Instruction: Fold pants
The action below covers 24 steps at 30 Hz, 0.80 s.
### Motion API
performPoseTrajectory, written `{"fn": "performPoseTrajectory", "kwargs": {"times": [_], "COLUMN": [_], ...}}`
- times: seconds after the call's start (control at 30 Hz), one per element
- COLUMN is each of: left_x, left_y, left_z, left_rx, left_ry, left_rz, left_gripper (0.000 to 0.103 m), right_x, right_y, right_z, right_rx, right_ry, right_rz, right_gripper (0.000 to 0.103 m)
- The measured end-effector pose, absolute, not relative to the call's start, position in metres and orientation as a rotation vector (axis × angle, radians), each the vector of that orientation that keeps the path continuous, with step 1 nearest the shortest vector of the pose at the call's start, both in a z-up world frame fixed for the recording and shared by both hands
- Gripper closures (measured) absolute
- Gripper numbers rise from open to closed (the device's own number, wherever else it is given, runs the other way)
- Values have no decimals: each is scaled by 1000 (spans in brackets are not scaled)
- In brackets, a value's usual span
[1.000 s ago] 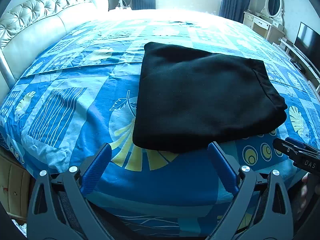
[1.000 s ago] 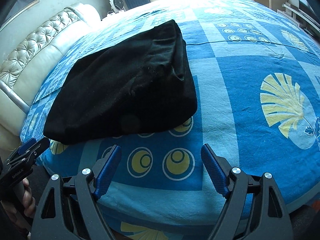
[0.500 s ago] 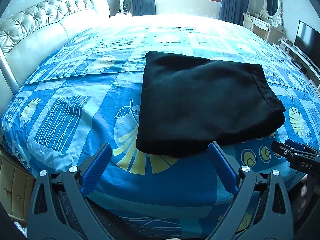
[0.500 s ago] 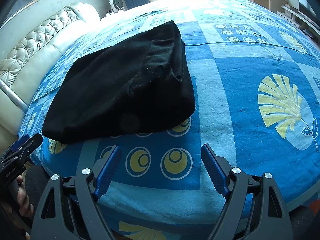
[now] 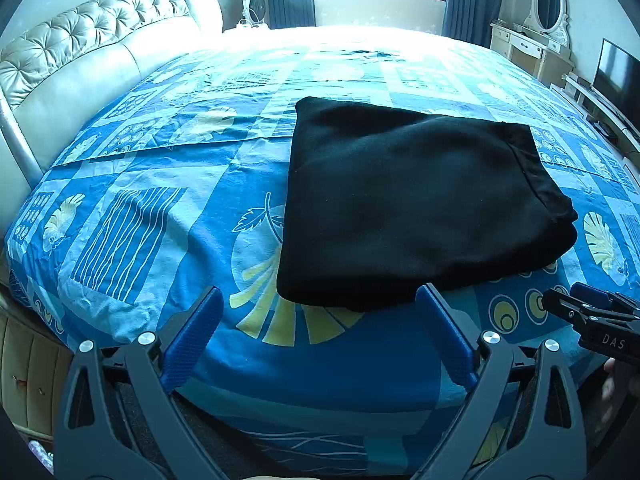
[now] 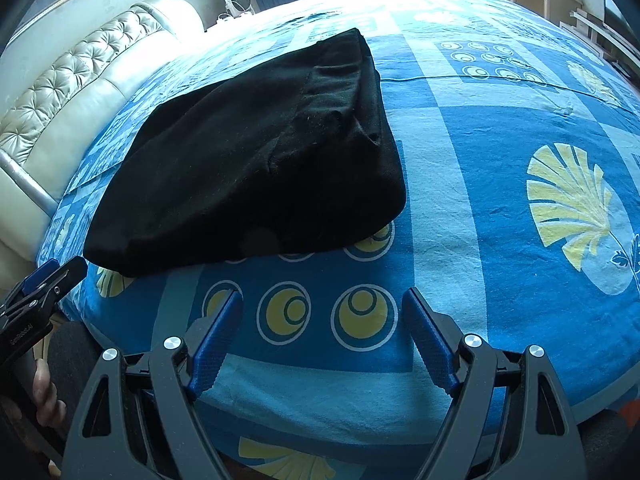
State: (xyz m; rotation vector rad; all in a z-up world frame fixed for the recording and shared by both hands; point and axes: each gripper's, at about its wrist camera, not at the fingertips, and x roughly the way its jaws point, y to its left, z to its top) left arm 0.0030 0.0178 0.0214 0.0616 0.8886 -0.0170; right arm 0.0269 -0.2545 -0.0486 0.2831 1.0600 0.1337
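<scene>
Black pants [image 5: 416, 204] lie folded into a thick rectangle on the blue patterned bed cover [image 5: 160, 208]. In the right wrist view the same pants [image 6: 256, 168] sit up and to the left. My left gripper [image 5: 318, 300] hangs open just short of the pants' near edge, with nothing between its blue pads. My right gripper [image 6: 322, 304] is open too, over the yellow circle print, apart from the pants. Each gripper shows at the edge of the other's view, the right gripper [image 5: 592, 312] and the left gripper [image 6: 44, 284].
A tufted cream headboard [image 5: 80, 52] runs along the left. A fan [image 5: 254, 4] and window stand at the far end. A dresser with mirror [image 5: 532, 44] and a television [image 5: 618, 76] are on the right. A hand [image 6: 46, 396] grips the left gripper's handle.
The left wrist view has tilted up slightly, showing more of the far room. The pants and both grippers' jaws are as before.
</scene>
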Motion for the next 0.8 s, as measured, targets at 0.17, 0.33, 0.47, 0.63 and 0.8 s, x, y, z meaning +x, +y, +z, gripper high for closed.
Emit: {"fn": "performPoseTrajectory", "kwargs": {"times": [0.17, 0.33, 0.47, 0.63, 0.8], "left_x": [3, 4, 3, 4, 4], "left_y": [18, 17, 16, 16, 15], "left_z": [19, 19, 18, 16, 15], "left_rx": [56, 53, 61, 64, 73], "left_ry": [901, 908, 912, 920, 920], "left_rz": [-20, -21, -19, -20, -10], "left_gripper": [6, 6, 6, 6, 6], "right_x": [27, 26, 27, 26, 26], "right_y": [-254, -252, -251, -249, -248], "right_z": [-49, -50, -51, -51, -52], "right_rx": [280, 278, 276, 273, 272], "right_ry": [1062, 1064, 1066, 1068, 1068], "right_rz": [133, 135, 135, 136, 136], "right_gripper": [22, 22, 22, 22, 22]}}
